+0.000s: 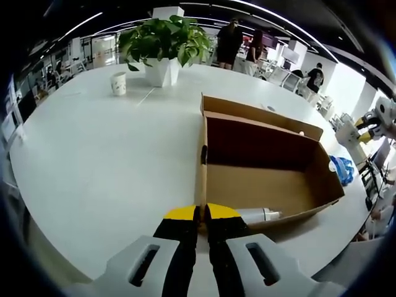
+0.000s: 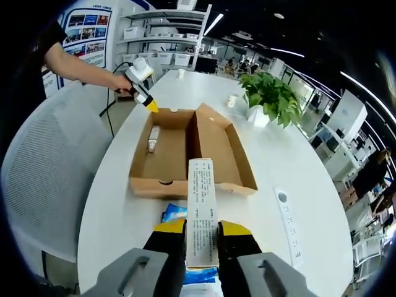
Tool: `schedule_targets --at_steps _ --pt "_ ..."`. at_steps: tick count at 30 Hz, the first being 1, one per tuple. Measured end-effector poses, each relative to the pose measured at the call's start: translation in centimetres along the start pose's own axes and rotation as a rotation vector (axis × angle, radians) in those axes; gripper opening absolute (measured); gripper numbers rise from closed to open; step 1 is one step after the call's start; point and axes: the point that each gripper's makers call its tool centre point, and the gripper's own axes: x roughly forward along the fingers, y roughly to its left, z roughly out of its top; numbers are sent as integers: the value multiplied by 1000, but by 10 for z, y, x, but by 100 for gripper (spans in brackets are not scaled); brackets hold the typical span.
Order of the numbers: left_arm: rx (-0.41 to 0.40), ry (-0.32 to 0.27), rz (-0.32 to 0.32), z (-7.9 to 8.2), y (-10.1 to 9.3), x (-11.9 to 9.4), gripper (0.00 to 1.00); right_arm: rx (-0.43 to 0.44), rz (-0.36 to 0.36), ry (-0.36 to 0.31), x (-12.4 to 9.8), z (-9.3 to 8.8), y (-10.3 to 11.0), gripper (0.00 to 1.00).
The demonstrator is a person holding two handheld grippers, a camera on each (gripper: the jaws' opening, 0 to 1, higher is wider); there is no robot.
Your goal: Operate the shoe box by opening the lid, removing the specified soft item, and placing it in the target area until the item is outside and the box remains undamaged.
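- On the white worktop (image 2: 291, 148) lies the open shoe box (image 2: 185, 151), its lid (image 2: 223, 145) folded flat beside the tray; a white tube (image 2: 153, 137) lies inside along the far-left wall, and a small dark round thing sits at the near wall.
- Between the pads of the right tool (image 2: 202, 232) sits a long white printed packet (image 2: 202, 210), held narrow at its lower end. Its long axis runs straight away from the tool, its far end reaching over the box's near wall.
- Under the packet, on the worktop just before the box, lies a blue pouch (image 2: 175, 213), already outside.
- At the box's far-left corner stands the left tool (image 1: 203, 213), jaws almost together on the cardboard edge; whether it actually grips the wall I cannot tell.
- Judged from this, the right tool is the carrier: the packet needs drawing back toward it and setting down beside the pouch.
- Beyond stand a potted plant (image 1: 162, 43), a paper cup (image 1: 118, 83) and a white remote (image 2: 289, 224).
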Motion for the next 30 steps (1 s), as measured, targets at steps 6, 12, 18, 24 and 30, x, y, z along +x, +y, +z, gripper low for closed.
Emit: schedule_targets --at_steps 6,12,18,24,30 --pt "6 7 6 0 -1 0 2 5 -7 20 -5 -15 -6 15" --pt "7 8 10 -1 0 0 2 7 -18 38 -9 -30 -13 15" --pt "11 14 20 -1 -1 0 2 12 -33 56 -14 -46 -23 15" --pt "13 12 25 -1 0 0 2 11 -27 89 -16 -65 -27 15" --pt "11 13 25 -1 0 1 2 17 -35 123 -17 -87 -39 15"
